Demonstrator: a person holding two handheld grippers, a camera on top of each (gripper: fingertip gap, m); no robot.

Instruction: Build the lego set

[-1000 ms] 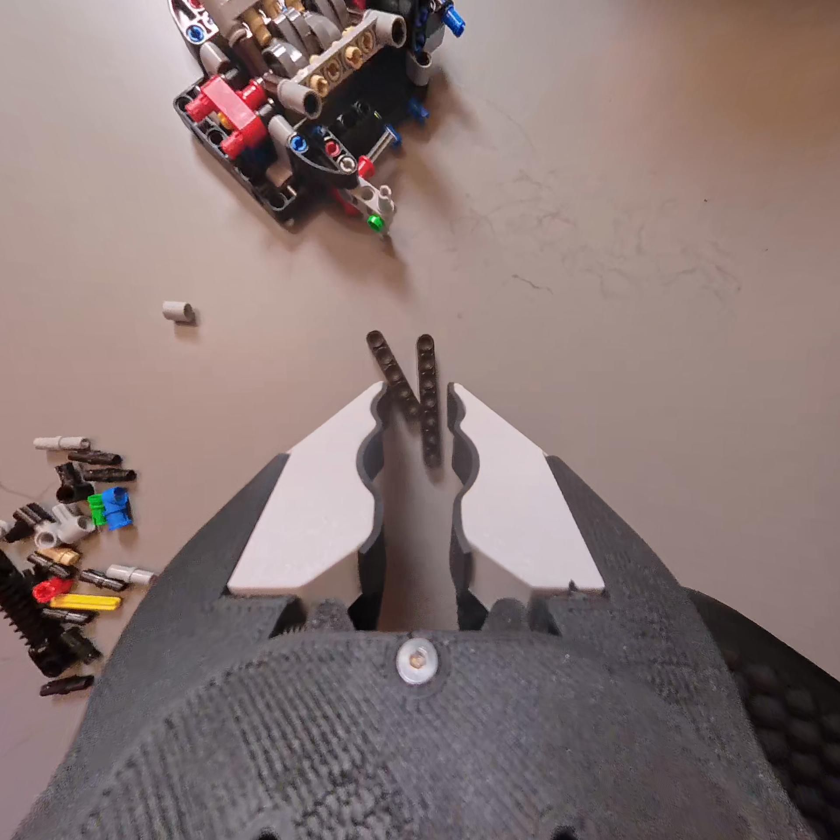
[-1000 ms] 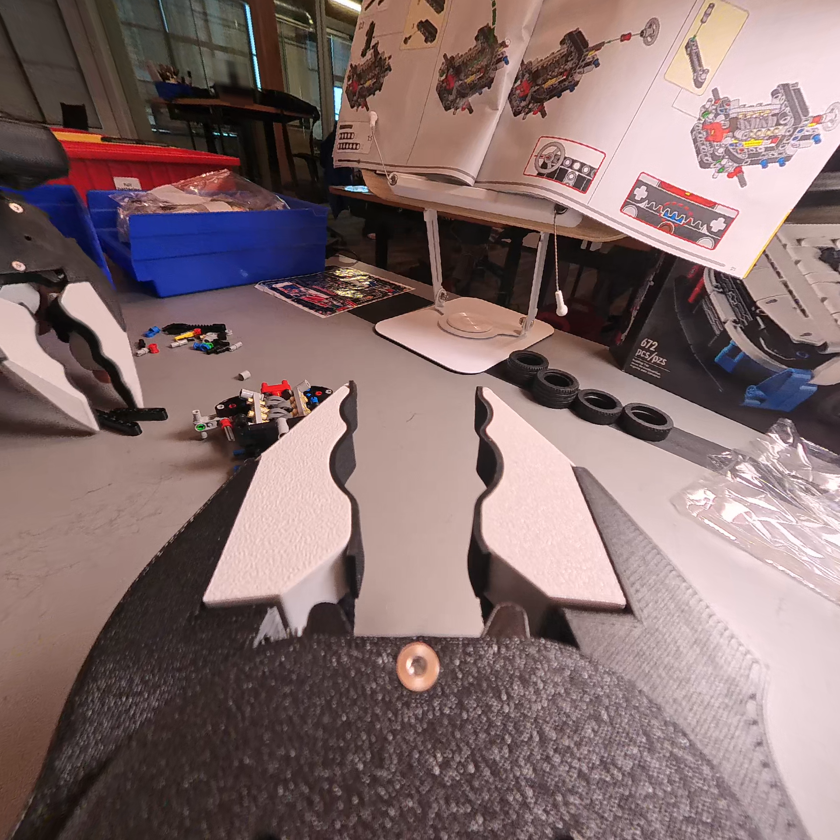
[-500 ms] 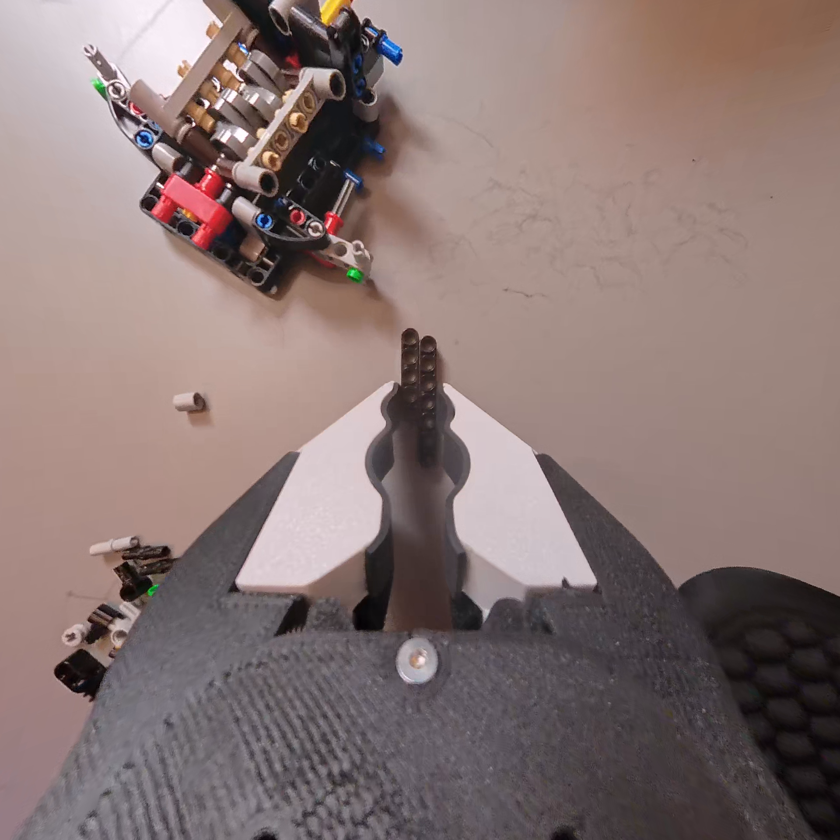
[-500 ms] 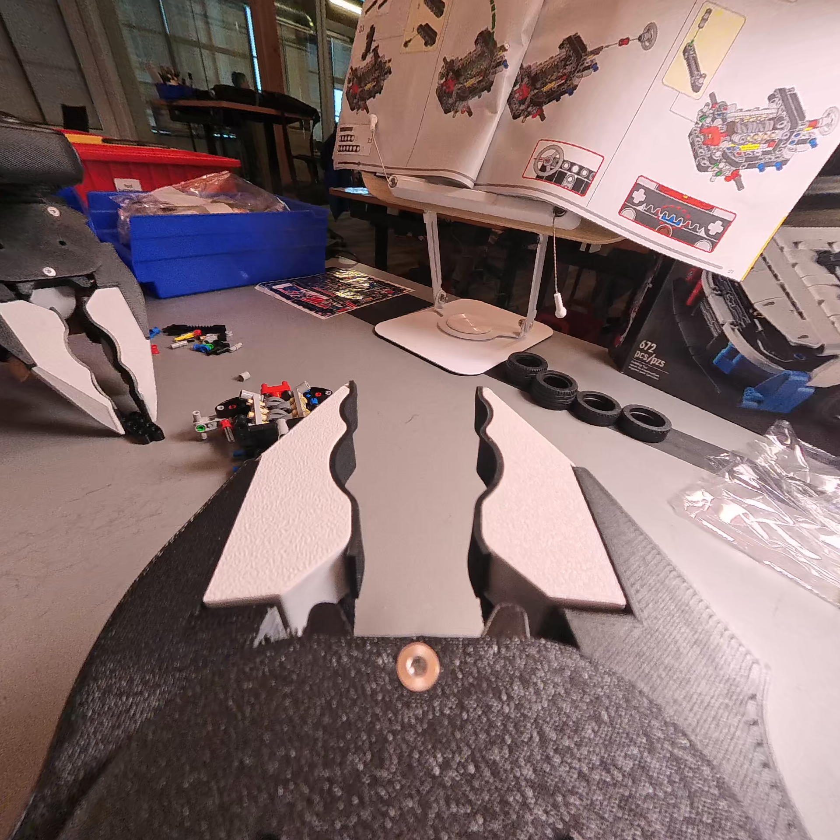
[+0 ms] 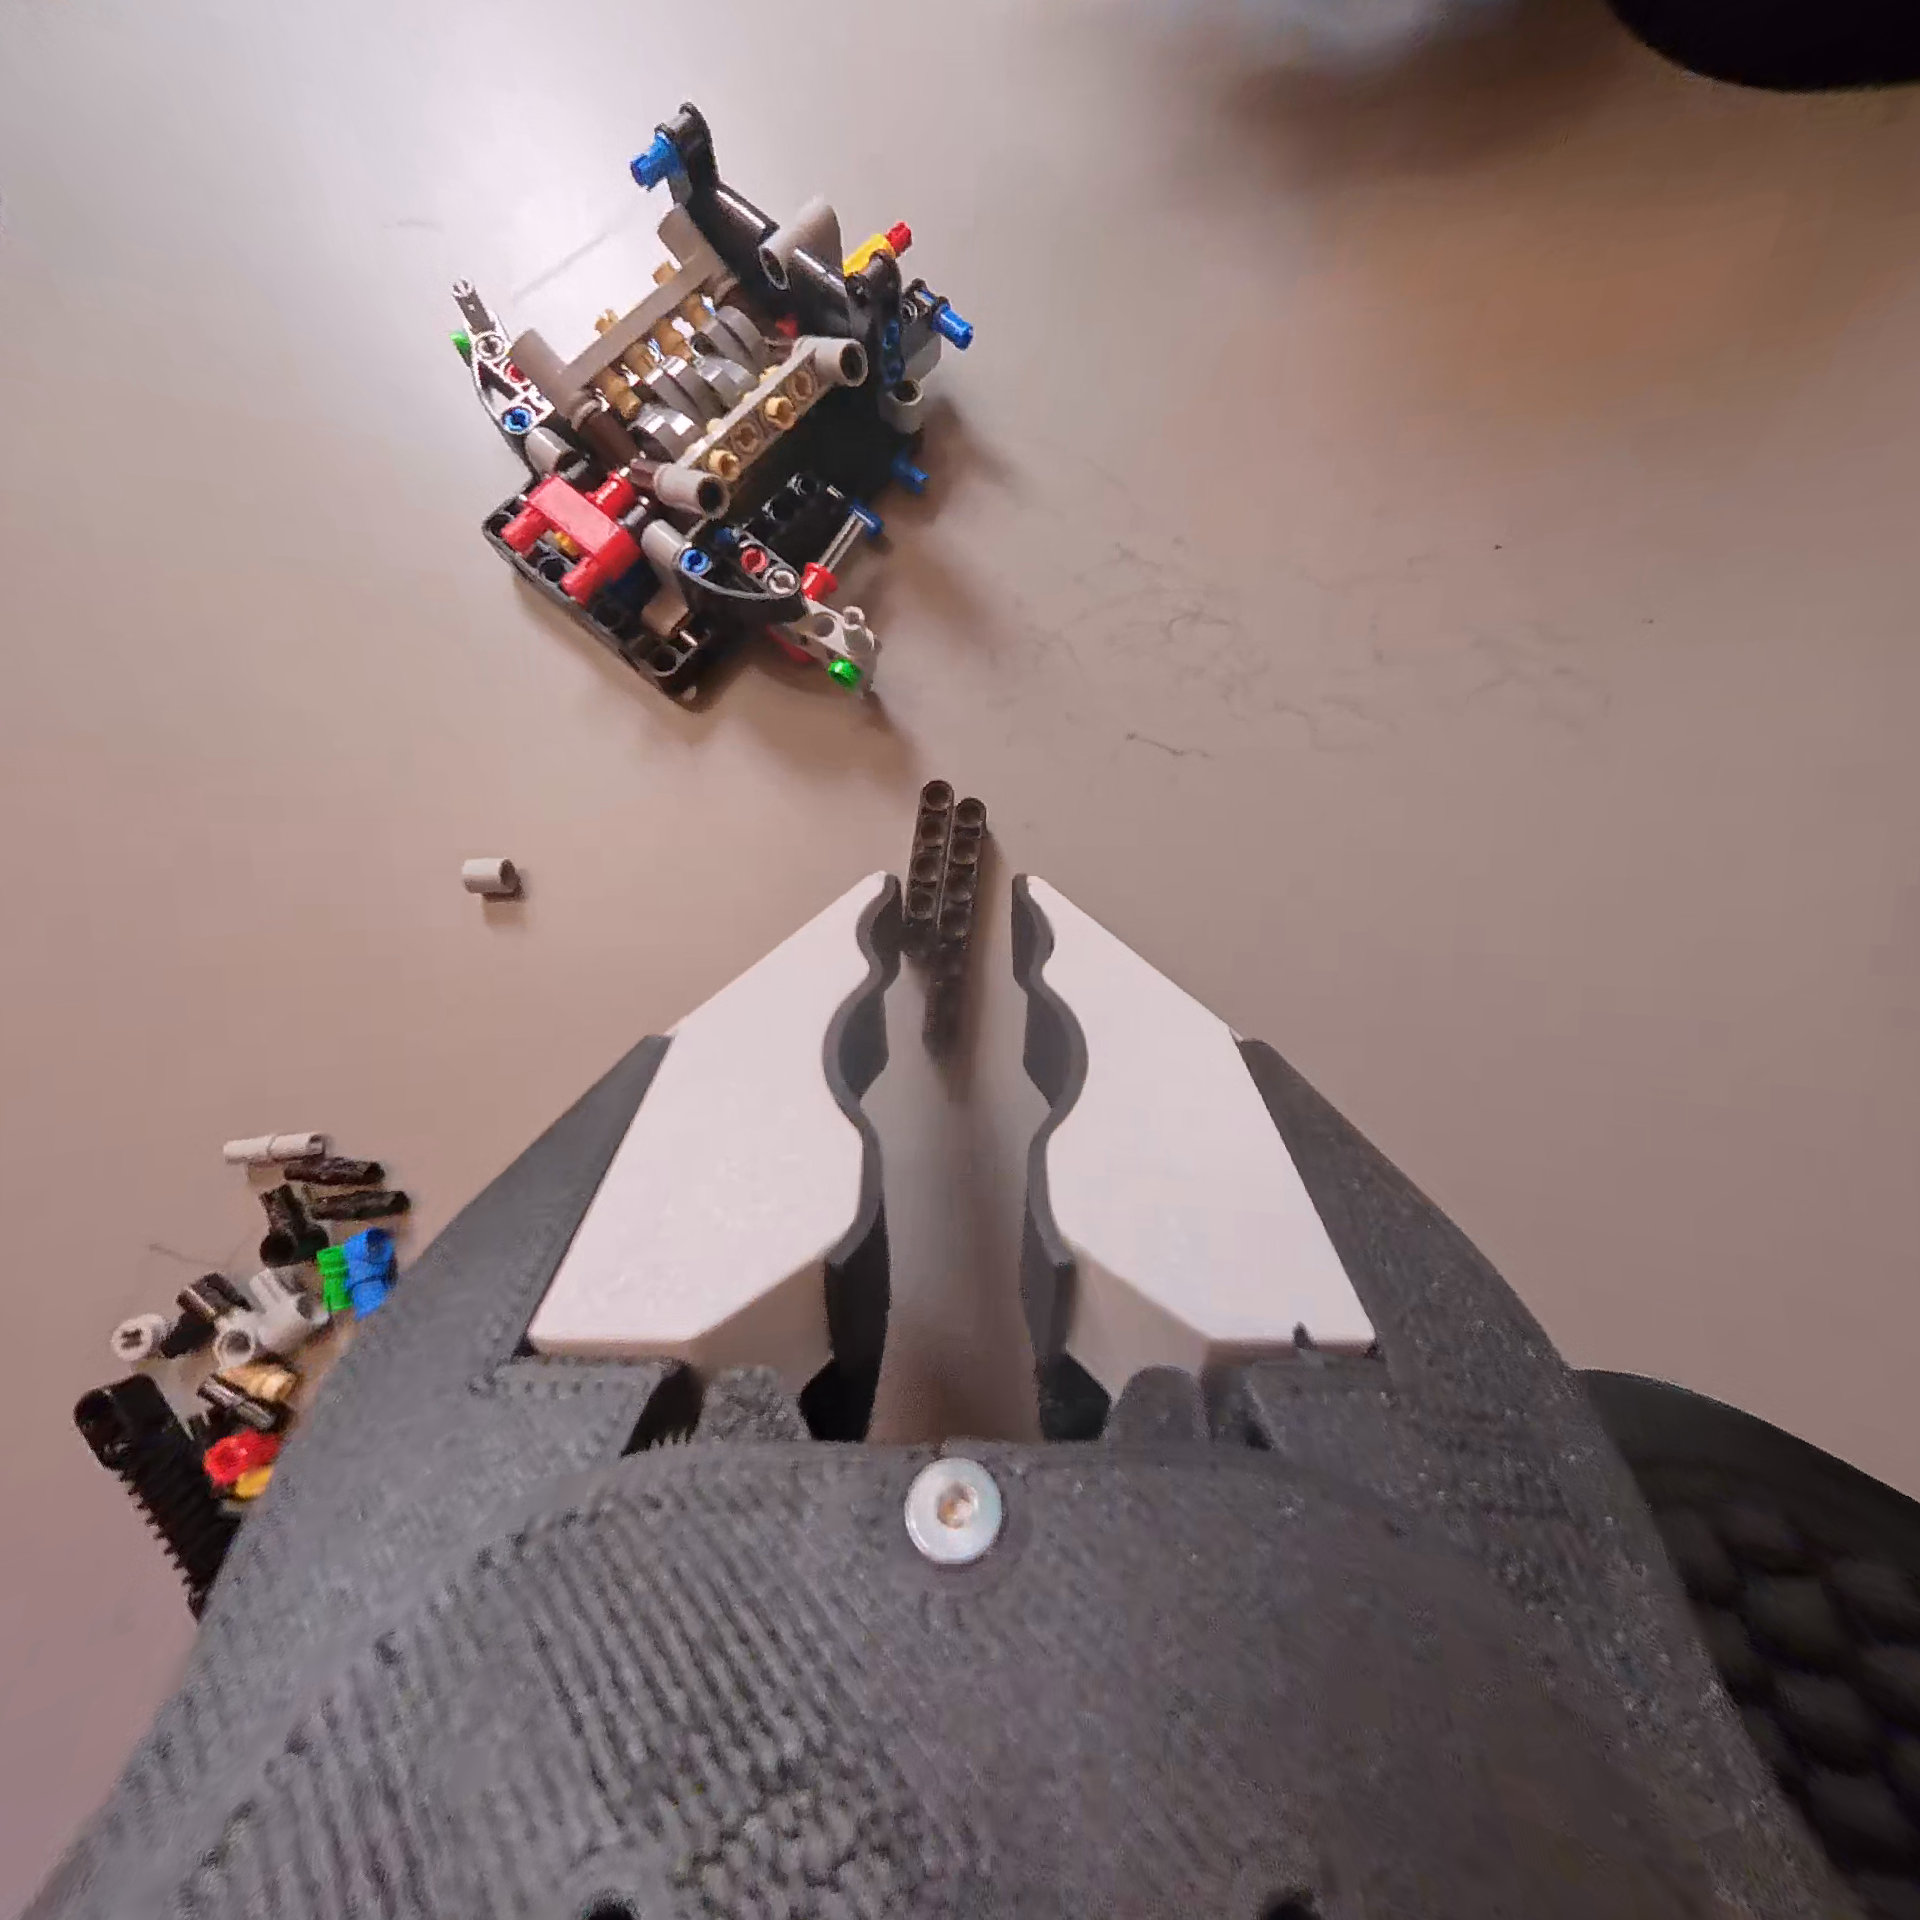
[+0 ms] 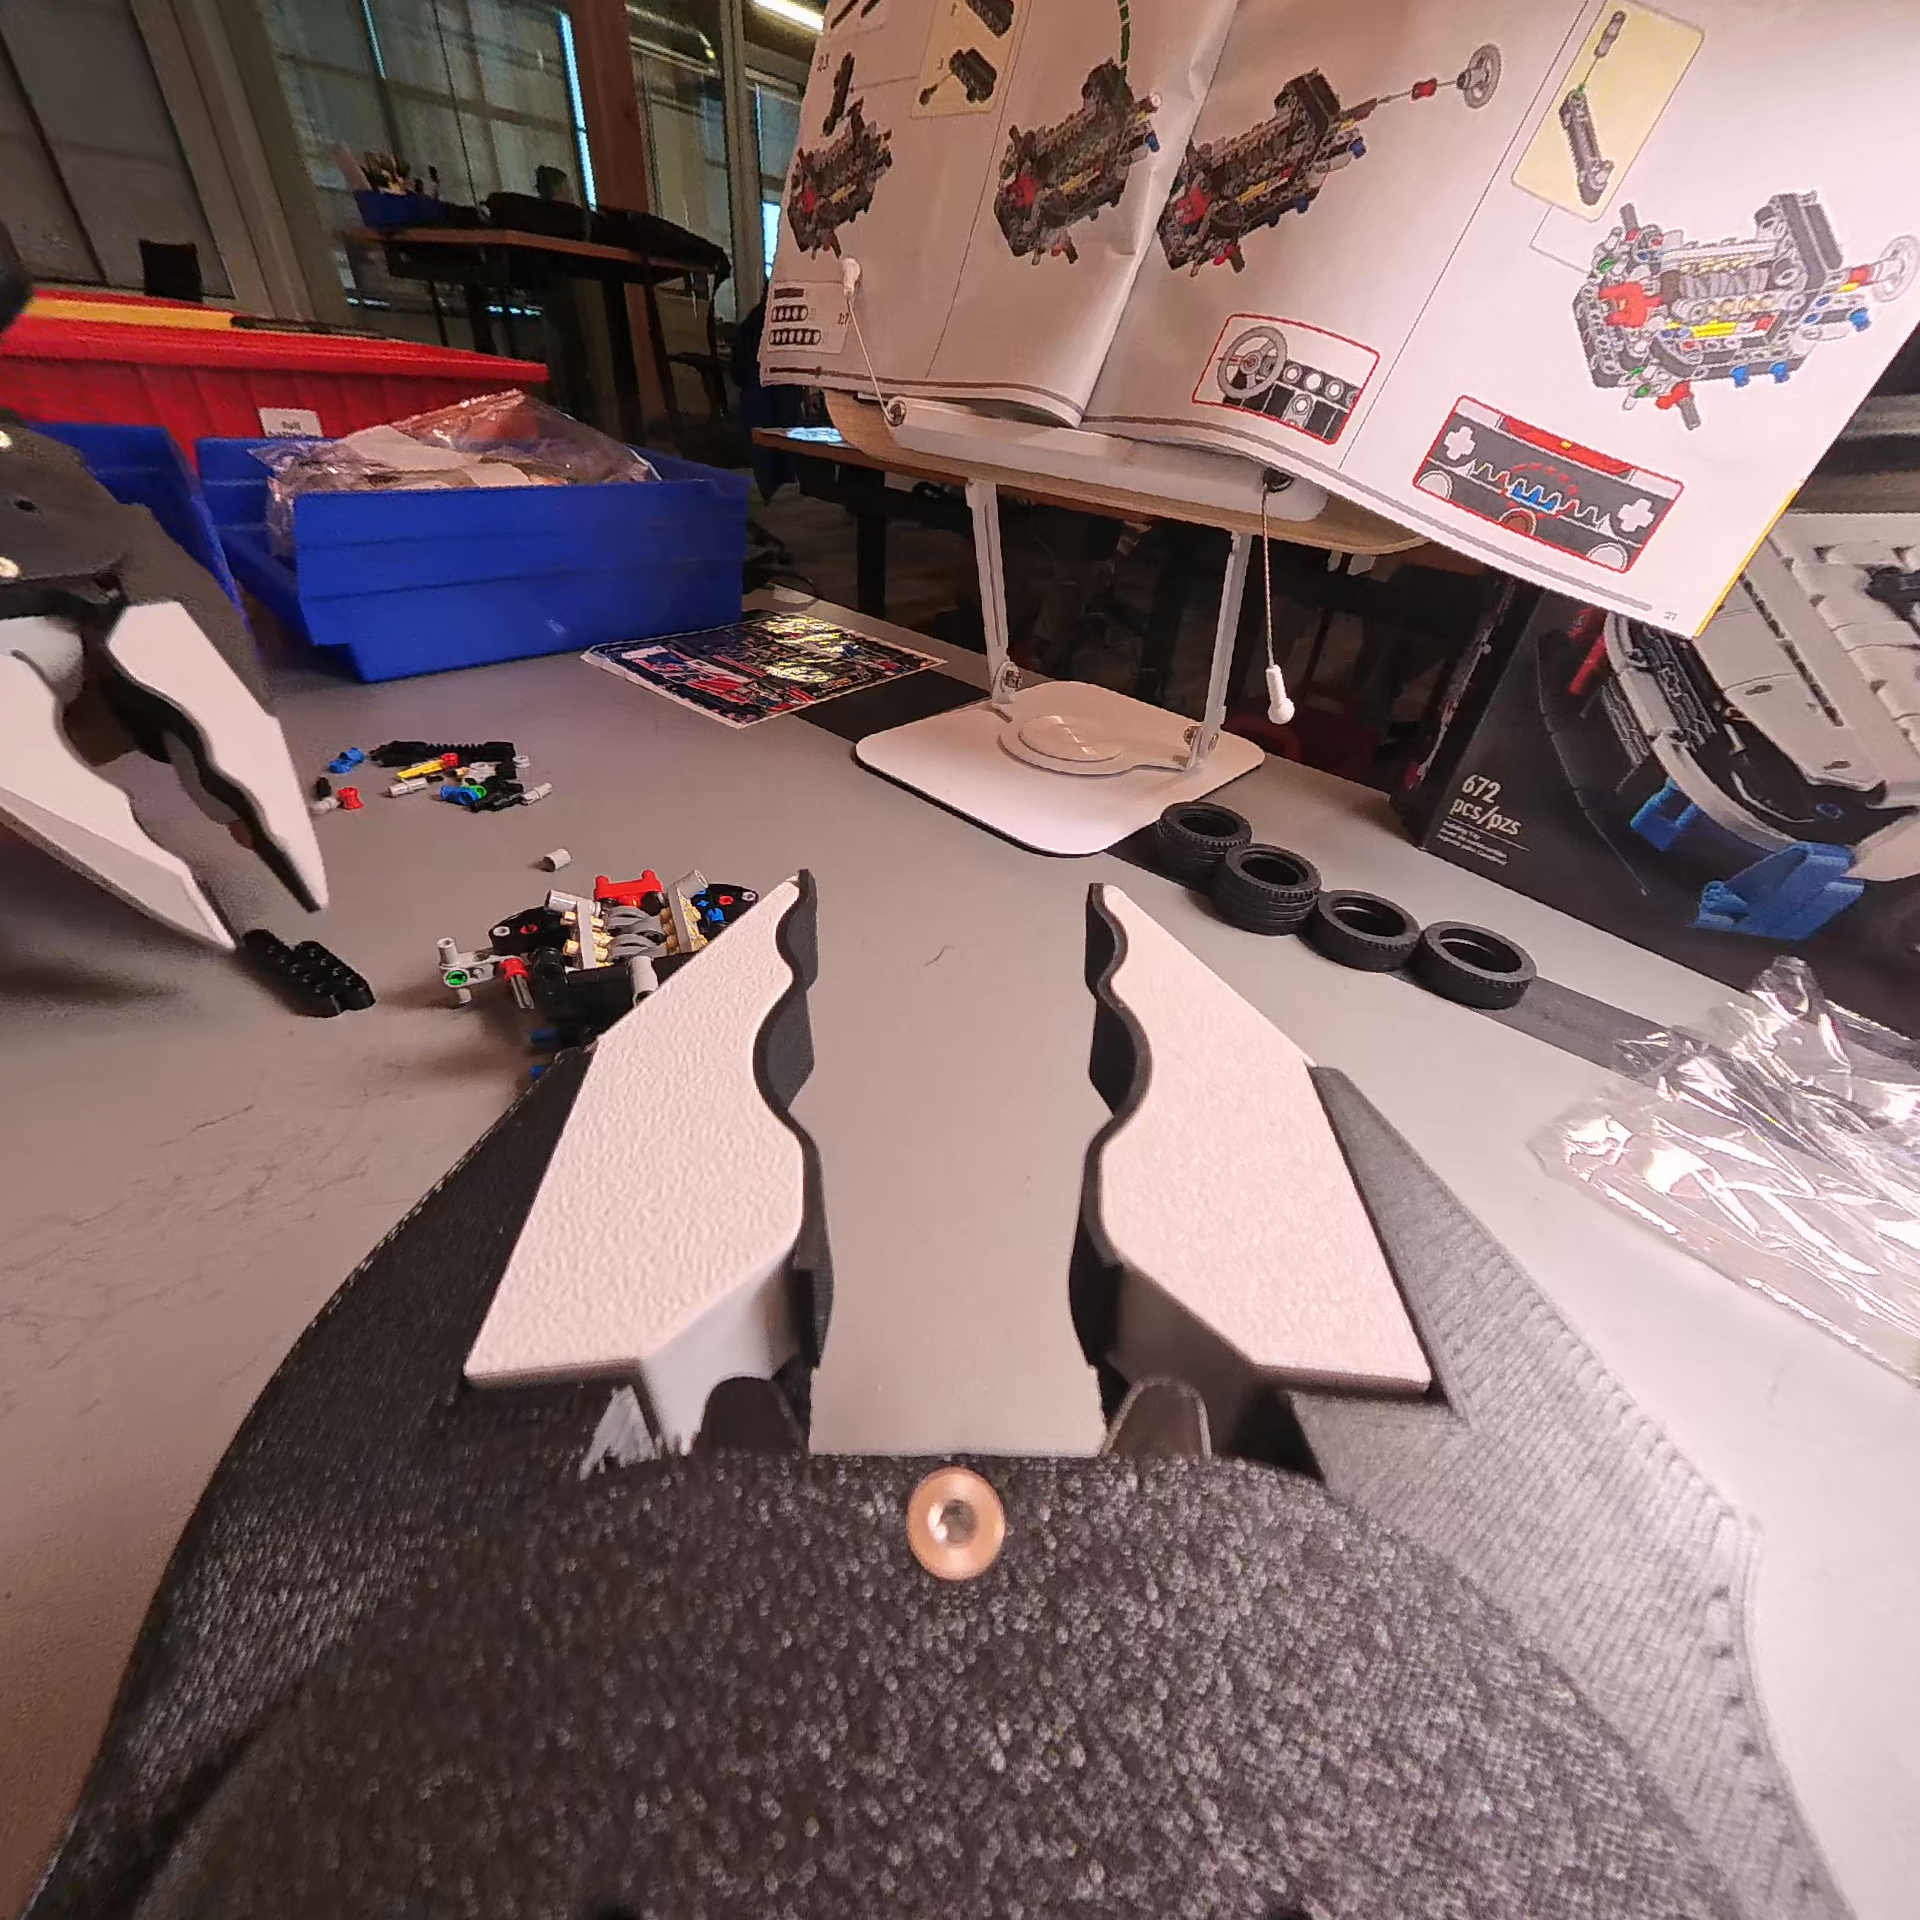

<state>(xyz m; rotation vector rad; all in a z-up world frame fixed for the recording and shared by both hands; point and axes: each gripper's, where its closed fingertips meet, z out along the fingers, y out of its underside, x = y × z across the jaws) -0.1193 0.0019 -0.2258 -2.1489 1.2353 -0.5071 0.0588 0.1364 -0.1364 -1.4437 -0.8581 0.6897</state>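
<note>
Two black beams [image 5: 940, 842] lie side by side on the table between my left gripper's tips. My left gripper [image 5: 953, 885] is open and a little above them. It also shows in the right wrist view [image 6: 270, 920], with the beams [image 6: 307, 971] just beyond its tips. The partly built Lego assembly [image 5: 707, 457] sits beyond the beams, and in the right wrist view [image 6: 613, 935] it lies left of my right gripper. My right gripper [image 6: 948, 899] is open and empty above the table.
A pile of loose small parts [image 5: 270, 1288] lies at the left, and a grey bush [image 5: 490, 876] lies alone. The instruction booklet [image 6: 1247, 208] hangs on a white stand [image 6: 1060, 758]. Several tyres [image 6: 1351, 925], a set box [image 6: 1662, 790], plastic bags [image 6: 1766, 1143] and blue bins [image 6: 499, 561] stand around. Across from one pair of fingers to the other is roughly 25 cm. The grey bush [image 5: 490, 876] lies some 9 cm from my left tips, 25 cm from my right tips. My right wrist view [image 6: 555, 860] looks at it from another angle.
The beams lay in a V. My left gripper shut on them and pushed them together, then opened and drew back. They now lie parallel. The right gripper has not moved.
</note>
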